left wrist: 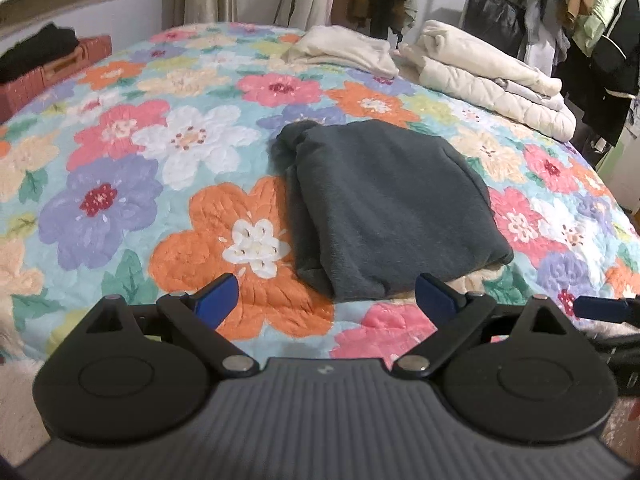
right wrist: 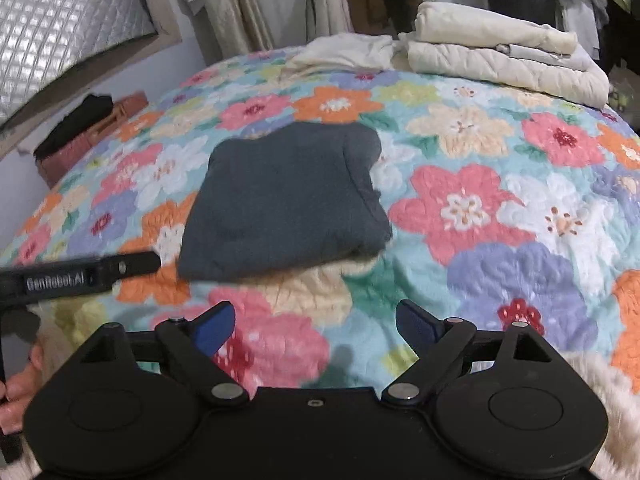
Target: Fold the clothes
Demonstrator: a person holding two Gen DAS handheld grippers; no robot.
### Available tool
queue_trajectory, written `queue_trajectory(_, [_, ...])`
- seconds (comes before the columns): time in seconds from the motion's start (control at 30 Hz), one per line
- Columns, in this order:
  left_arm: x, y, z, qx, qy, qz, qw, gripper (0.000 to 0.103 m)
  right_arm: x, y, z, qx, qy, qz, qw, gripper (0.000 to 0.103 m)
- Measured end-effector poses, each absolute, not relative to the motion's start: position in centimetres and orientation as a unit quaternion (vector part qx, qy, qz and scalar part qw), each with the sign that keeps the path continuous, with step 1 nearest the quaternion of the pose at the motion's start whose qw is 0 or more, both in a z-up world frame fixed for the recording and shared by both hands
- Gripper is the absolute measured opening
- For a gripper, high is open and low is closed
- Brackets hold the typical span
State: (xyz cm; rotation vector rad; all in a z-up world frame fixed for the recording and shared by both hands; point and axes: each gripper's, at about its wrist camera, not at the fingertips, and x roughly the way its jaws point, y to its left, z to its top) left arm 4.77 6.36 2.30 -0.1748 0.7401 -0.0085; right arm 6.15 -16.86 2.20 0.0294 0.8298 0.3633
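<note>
A dark grey garment lies folded into a compact rectangle on the flowered quilt. It also shows in the right wrist view. My left gripper is open and empty, hovering just short of the garment's near edge. My right gripper is open and empty, a little back from the garment and to its right. The left gripper's finger shows at the left of the right wrist view, close to the garment's near left corner. The right gripper's tip shows at the right edge of the left wrist view.
Folded cream clothes and a loose cream garment lie at the far side of the bed. A brick-coloured box with black cloth sits far left. Clothes hang on a rack at the far right.
</note>
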Motion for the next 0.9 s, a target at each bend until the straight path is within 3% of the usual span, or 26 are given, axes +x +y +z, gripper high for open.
queue_trajectory(0.13, [3.7,5.3,2.5,-0.079,0.354,-0.019,0.932,0.103,4.8,-16.1,2.5,-0.026,0.375,0.187,0.907,0.093])
queue_trajectory(0.9, [3.9,3.5,1.4,-0.082,0.386,-0.014,0.919,0.103,5.3,-14.5,1.2,-0.069,0.392,0.150,0.905,0.094])
